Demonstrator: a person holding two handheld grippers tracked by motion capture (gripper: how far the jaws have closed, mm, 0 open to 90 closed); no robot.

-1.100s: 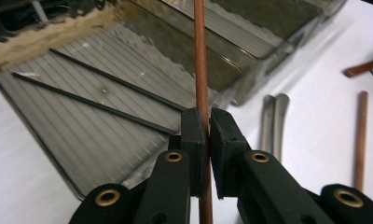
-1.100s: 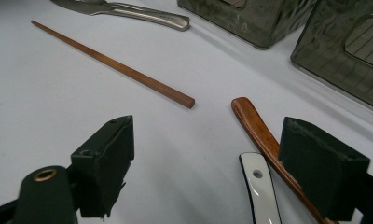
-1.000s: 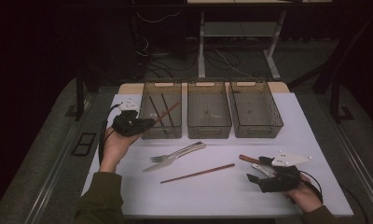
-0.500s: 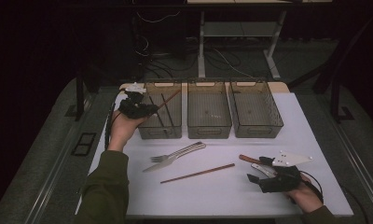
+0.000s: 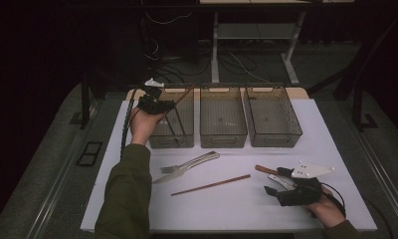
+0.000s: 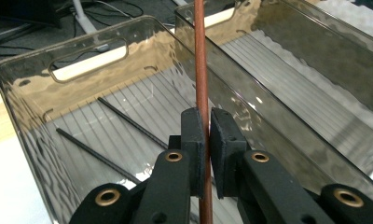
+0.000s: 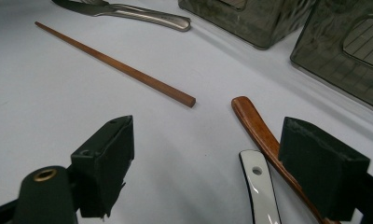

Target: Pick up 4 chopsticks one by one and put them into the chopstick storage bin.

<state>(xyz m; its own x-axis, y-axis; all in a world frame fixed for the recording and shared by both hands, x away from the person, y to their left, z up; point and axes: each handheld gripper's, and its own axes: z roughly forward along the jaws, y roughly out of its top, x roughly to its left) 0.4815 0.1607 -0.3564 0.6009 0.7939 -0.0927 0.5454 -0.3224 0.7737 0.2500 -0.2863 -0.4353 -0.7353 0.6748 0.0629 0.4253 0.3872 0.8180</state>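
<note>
Over the left bin [image 5: 171, 130] my left gripper [image 5: 159, 105] is clamped tight on a brown chopstick [image 6: 201, 70], whose free end slants up across the bin's far rim. A second ago that hand sat nearer me, beside the bin's near left corner; it has since carried the stick away from me along the bin to its far end, so I judge the drop is close: what remains is to lower the stick and let go. Two black sticks [image 6: 128, 122] already lie on the ribbed floor of that bin, which tells me this is where chopsticks belong. The middle bin [image 5: 223, 117] and the right bin [image 5: 272, 115] look bare. On the white table [image 5: 237, 209] a fork and knife [image 5: 189, 166] lie together, and just right of them the second brown chopstick [image 5: 210, 184], all where they were before. At the right my right gripper [image 5: 274, 184] has not shifted; its jaws stand wide around nothing, with a wooden handle [image 7: 257, 126] and a white handle [image 7: 260, 186] lying between them.
</note>
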